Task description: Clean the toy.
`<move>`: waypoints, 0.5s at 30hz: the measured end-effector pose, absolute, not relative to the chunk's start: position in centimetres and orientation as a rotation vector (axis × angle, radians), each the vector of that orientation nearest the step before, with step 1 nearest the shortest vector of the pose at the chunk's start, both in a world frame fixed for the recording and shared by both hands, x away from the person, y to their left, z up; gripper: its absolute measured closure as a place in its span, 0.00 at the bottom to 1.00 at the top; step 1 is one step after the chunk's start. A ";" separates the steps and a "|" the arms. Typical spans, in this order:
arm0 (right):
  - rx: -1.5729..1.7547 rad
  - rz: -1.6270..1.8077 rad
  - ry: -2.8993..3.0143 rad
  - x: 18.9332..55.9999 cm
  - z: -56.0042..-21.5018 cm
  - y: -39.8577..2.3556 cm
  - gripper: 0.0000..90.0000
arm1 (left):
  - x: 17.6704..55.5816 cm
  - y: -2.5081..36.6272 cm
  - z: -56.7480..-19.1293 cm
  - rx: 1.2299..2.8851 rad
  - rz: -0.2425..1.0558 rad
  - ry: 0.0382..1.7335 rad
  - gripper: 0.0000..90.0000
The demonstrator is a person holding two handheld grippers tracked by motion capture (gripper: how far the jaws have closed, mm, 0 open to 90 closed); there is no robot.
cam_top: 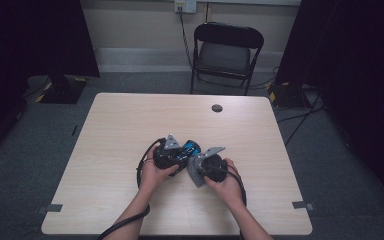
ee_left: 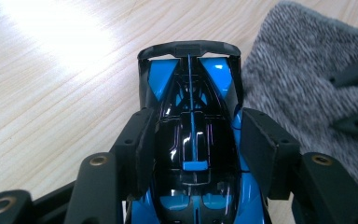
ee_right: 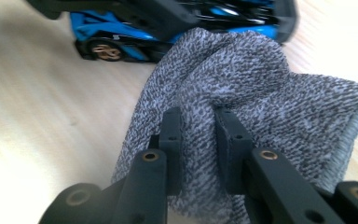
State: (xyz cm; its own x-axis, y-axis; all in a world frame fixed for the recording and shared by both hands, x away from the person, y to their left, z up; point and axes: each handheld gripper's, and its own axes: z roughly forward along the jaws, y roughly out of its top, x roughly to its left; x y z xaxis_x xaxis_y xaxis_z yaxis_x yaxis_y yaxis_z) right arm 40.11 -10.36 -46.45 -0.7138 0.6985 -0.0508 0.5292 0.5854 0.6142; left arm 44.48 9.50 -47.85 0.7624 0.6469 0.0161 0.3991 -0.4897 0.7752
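— How far along are you?

— I judge the wiping is in hand, not finished. My left gripper (cam_top: pixel 176 154) is clamped on the toy car (ee_left: pixel 193 140), both pads against its sides. My right gripper (cam_top: pixel 206 167) pinches a fold of the grey cloth (ee_right: pixel 242 88), which touches the car's flank.

— Where is the car?

— On the table (cam_top: pixel 130 125), midway between the side edges, nearer my edge.

— Its looks?

— Glossy black and blue, rear wing, bronze wheels. I can't make out any dirt.
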 end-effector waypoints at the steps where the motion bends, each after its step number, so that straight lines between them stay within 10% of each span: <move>1: 0.996 0.841 2.537 40.0 -46.4 -10.2 0.83 | 44.5 9.5 -47.8 2.153 0.402 0.774 0.51; 15: 0.950 0.895 2.601 38.6 -46.5 -8.6 0.83 | 44.5 9.5 -47.9 2.142 0.391 0.776 0.51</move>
State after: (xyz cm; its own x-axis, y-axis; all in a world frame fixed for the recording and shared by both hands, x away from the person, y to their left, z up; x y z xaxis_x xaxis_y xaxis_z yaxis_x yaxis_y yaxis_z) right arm 38.61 -8.64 -46.54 -0.7632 0.6461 -0.0070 0.5051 0.6034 0.6171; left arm 44.47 9.52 -47.90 0.7634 0.6458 0.0150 0.3961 -0.4862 0.7789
